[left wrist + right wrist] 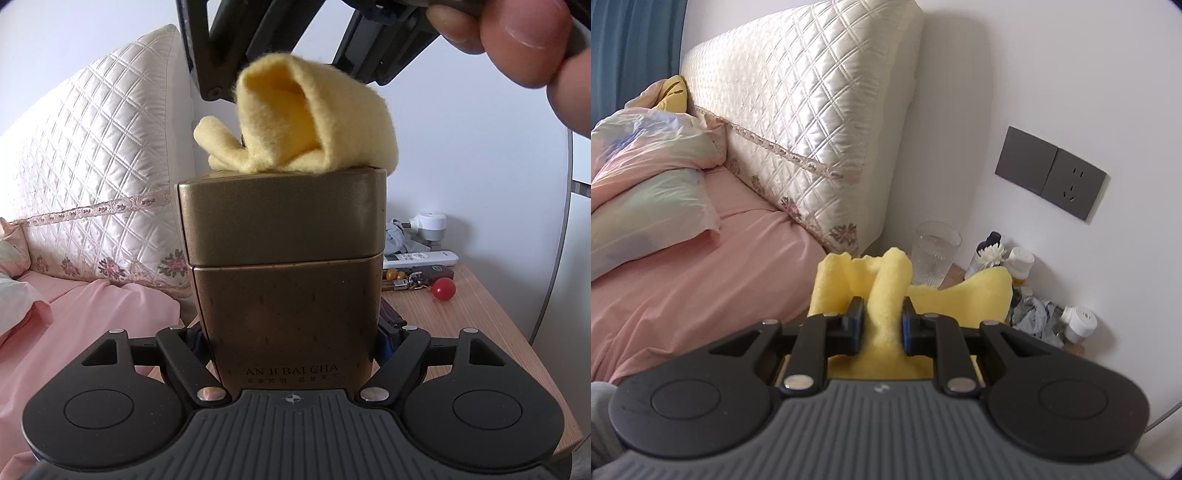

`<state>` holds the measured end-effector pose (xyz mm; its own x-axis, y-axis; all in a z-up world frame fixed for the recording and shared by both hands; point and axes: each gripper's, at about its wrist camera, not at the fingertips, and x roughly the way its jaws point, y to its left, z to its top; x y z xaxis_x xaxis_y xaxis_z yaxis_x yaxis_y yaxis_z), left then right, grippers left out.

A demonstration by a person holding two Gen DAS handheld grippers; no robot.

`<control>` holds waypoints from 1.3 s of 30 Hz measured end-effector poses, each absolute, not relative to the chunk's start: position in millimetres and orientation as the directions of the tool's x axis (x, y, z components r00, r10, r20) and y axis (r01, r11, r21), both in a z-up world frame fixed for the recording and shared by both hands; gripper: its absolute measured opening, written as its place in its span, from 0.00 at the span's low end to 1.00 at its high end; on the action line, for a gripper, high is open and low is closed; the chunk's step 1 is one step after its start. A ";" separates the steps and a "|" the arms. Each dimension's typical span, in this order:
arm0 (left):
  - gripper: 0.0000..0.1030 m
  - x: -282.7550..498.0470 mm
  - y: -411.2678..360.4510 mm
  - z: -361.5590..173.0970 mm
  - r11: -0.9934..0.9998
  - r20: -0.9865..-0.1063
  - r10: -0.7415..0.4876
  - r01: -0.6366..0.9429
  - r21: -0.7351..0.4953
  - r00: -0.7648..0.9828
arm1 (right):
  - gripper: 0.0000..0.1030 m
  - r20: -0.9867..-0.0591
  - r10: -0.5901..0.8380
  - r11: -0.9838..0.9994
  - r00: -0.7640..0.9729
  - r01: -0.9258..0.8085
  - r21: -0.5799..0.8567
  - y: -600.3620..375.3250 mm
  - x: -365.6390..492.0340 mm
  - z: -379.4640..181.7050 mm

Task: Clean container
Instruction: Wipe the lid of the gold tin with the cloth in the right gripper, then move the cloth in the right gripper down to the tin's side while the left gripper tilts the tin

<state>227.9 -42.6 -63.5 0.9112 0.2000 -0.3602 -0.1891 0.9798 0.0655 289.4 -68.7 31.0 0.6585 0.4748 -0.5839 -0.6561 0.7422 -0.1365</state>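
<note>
Nearest the left wrist camera, the left gripper [291,339] clamped the lower body of a bronze tea tin [284,280], its jaws pressed against the tin's two sides and holding it upright above the near edge of a wooden bedside table [480,325]. On the tin's lid, a folded yellow cloth [314,125] rested, touching the top, with the dark frame of the right gripper [236,55] reaching down from above and the person's hand [524,40] at the upper right. A red ball [443,288], keys and a white remote [421,258] lay farther back on the table, right of the tin; a quilted headboard [96,177] stood to the left.

In the right wrist view, the nearest thing was that gripper, pinching a ridge of the cloth [886,317] between its blue-faced pads [857,325]. Beyond it stood a ribbed glass [934,254], small bottles and a white plug [1078,323] by the wall, under a grey socket plate [1051,173].

The wipe would probably go best with the tin gripped firmly and the cloth pressed flat and drawn across the whole lid, edges included.

The tin itself was hidden beneath the cloth in the right view. Its base, and whether it touched the table, could not be made out. The hand was cut off by the frame.
</note>
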 end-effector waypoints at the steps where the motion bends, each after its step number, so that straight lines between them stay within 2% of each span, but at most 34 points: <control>1: 0.79 227.4 -43.5 -63.3 0.979 -0.360 0.202 -0.190 0.068 0.911 | 0.20 -0.583 0.474 0.743 0.660 -0.655 -0.138 -69.0 288.6 30.9; 11: 0.79 229.6 -44.5 -62.5 0.977 -0.362 0.211 -0.201 0.067 0.908 | 0.20 -0.582 0.510 0.721 0.634 -0.684 -0.114 -82.1 241.1 34.3; 16: 0.79 231.2 -47.7 -61.2 0.976 -0.363 0.216 -0.208 0.063 0.907 | 0.20 -0.551 0.501 0.731 0.667 -0.667 -0.143 -80.8 254.2 28.8; 28: 0.79 223.8 -46.7 -61.9 0.979 -0.360 0.202 -0.191 0.067 0.911 | 0.23 -0.521 0.507 0.759 0.686 -0.643 -0.107 -95.2 254.9 27.7; 36: 0.79 228.1 -45.4 -61.4 0.980 -0.367 0.195 -0.190 0.050 0.909 | 0.23 -0.464 0.542 0.797 0.700 -0.604 0.019 -136.8 225.6 38.9; 39: 0.88 220.6 -47.5 -55.8 0.980 -0.322 0.197 -0.196 0.037 0.926 | 0.23 -0.459 0.536 0.818 0.708 -0.570 0.077 -151.4 223.7 31.2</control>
